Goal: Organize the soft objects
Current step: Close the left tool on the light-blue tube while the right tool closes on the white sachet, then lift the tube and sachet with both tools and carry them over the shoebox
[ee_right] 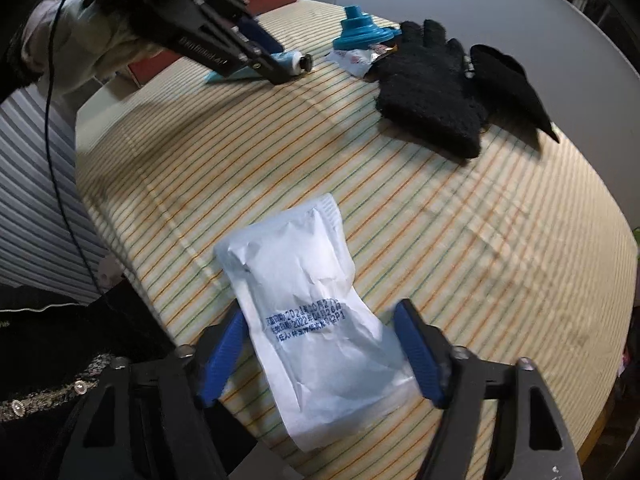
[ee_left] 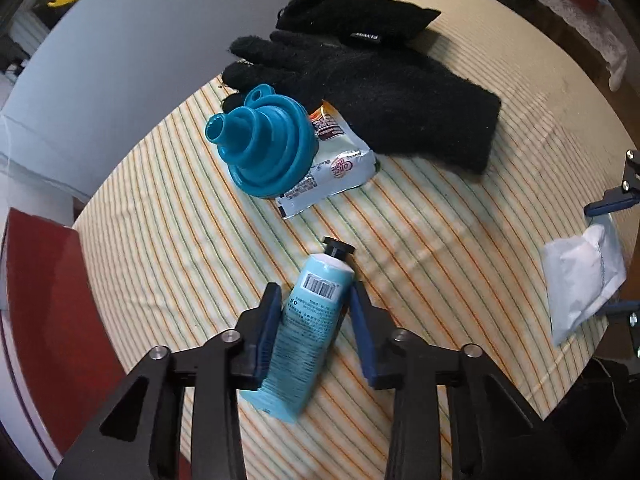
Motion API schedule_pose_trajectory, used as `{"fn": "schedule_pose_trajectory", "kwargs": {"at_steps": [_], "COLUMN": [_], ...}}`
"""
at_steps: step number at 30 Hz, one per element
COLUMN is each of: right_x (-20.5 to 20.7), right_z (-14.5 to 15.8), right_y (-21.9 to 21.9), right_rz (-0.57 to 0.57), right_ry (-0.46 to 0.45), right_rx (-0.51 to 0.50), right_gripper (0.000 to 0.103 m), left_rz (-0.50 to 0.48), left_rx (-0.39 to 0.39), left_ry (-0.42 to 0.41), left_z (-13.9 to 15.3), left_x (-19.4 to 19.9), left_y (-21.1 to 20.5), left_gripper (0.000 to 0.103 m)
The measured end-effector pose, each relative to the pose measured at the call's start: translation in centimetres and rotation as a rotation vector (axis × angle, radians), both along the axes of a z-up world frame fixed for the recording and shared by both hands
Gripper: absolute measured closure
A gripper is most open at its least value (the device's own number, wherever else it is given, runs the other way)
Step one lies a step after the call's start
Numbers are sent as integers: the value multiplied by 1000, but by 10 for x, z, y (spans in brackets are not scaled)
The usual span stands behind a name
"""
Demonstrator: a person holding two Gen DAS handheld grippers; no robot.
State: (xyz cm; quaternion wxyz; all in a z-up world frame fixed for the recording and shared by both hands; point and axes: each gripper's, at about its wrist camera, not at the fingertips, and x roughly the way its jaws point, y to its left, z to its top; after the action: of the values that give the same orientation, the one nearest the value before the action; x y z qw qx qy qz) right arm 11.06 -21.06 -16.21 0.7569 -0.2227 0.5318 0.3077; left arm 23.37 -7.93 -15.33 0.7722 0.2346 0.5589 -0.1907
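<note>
My left gripper (ee_left: 316, 300) straddles the light blue cream tube (ee_left: 304, 332), its blue pads right against the tube's sides; I cannot tell whether they actually pinch it. The tube lies on the striped tablecloth (ee_left: 420, 216), black cap pointing toward the teal collapsible funnel (ee_left: 262, 146).

My right gripper (ee_right: 320, 336) stands wide around a white sachet (ee_right: 308, 300) printed with date codes. The left pad touches the sachet's edge and the right pad sits clear of it.

Taking the funnel as my landmark: it rests on a crumpled snack wrapper (ee_left: 332, 172), and just beyond it lies a black knit glove (ee_left: 380, 88) with a second black glove (ee_left: 352, 20) behind that. The tube lies on the near side of the funnel, and the sachet is well apart from it, at the cloth's edge.
</note>
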Motion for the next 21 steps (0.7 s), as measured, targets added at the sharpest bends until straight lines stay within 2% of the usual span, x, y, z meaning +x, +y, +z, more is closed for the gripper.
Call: {"fn": "schedule_pose_trajectory", "kwargs": {"at_steps": [2,7,11,21], "right_x": [0,-1,-1,5], "right_z": [2,9,18,26], "right_y": [2,-4,-8,-14], "right_rz": [-14,-60,-98,-159], "right_ry": [1,-3,-22,-48], "right_rx": [7,41,63,106], "right_gripper": [55,65,78,80], "left_rz": [24,65,77,84], "left_rx": [-28,-81,-99,-152], "left_ry": [-8,-35,-42,-76], "left_z": [2,5,7,25], "left_x": [-4,-28,-40,-45], "left_y": [1,16,23,33], "left_gripper": [72,75,76,77]}}
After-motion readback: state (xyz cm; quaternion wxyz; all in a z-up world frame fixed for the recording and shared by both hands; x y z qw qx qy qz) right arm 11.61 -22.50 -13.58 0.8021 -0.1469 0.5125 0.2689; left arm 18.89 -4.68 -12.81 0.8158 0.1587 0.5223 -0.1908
